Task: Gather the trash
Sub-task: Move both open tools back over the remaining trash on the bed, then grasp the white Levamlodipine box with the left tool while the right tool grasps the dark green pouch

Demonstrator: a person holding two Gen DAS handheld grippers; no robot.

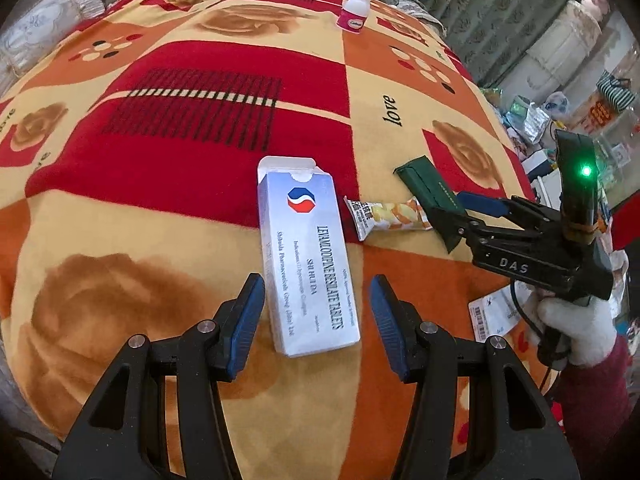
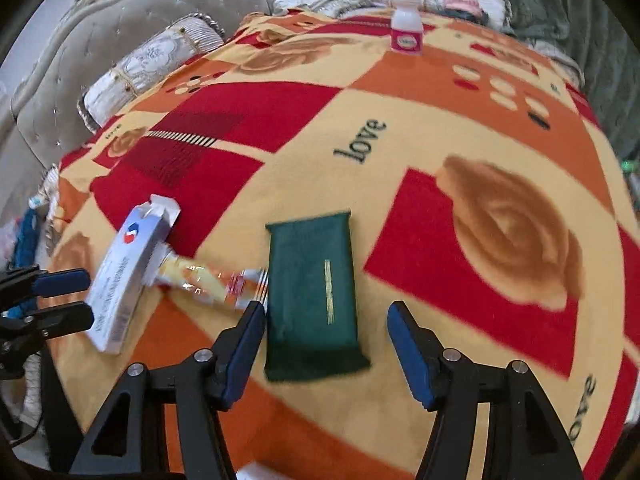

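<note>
A white tablet box (image 1: 308, 256) lies on the patterned blanket (image 1: 160, 216) between the fingers of my open left gripper (image 1: 316, 300). A yellow snack wrapper (image 1: 390, 216) lies to its right, then a dark green packet (image 1: 430, 196). In the right wrist view the green packet (image 2: 312, 292) lies between the fingers of my open right gripper (image 2: 326, 328), with the wrapper (image 2: 208, 276) and the box (image 2: 124, 268) to its left. The right gripper (image 1: 468, 208) also shows in the left wrist view, jaws open around the green packet. A small white and pink bottle (image 1: 356, 8) stands at the blanket's far edge.
A white barcoded paper (image 1: 492, 316) lies near the blanket's right edge. Pillows (image 2: 148, 64) and a padded headboard (image 2: 80, 32) lie beyond the blanket at the left. Cluttered shelves and bags (image 1: 560, 120) stand off to the right. The left gripper (image 2: 60, 296) shows at the right wrist view's left edge.
</note>
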